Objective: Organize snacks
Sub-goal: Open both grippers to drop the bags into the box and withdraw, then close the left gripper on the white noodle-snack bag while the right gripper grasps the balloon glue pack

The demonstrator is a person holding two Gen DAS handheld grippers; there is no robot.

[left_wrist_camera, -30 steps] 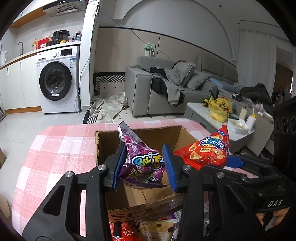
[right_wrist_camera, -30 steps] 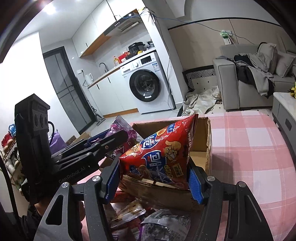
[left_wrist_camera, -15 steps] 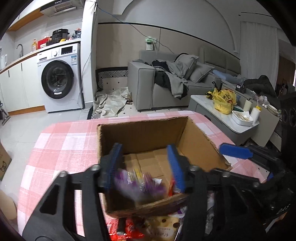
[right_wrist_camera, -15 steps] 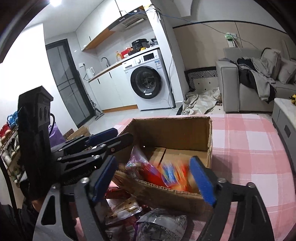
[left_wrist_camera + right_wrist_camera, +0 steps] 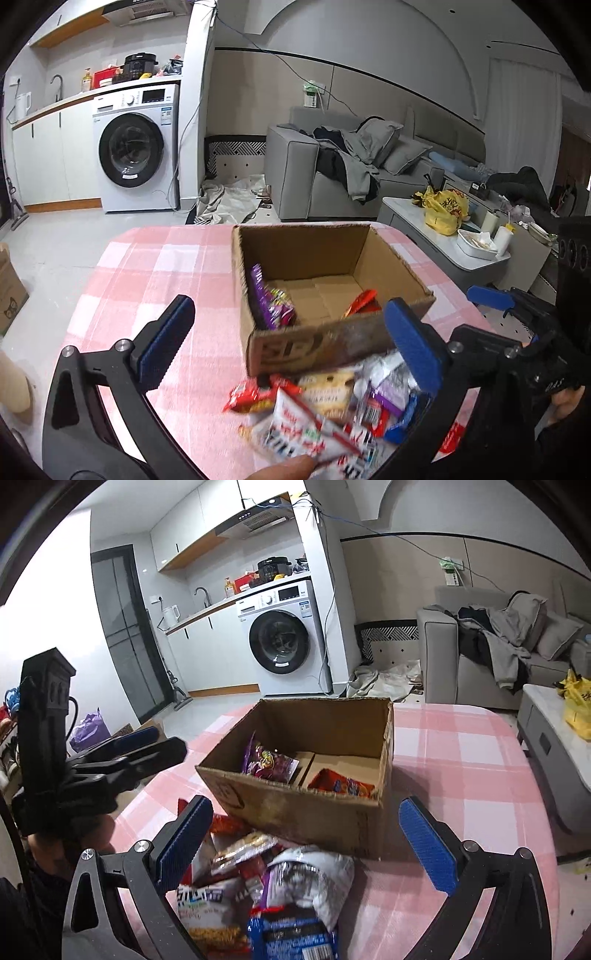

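Both tools empty, jaws opening.
Left tool and right tool hovered over loose snack packets; purple bag and red bag lay inside box on bench.

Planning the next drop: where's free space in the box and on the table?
Free: cardboard box floor between purple packet and red packet, plus its far half; checked tablecloth right of the box. Crowded: snack pile against the near wall.

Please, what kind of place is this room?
Most likely a small home, with kitchen and living room in one open space: a washer under a counter with a sink tap, and a grey sofa strewn with clothes.
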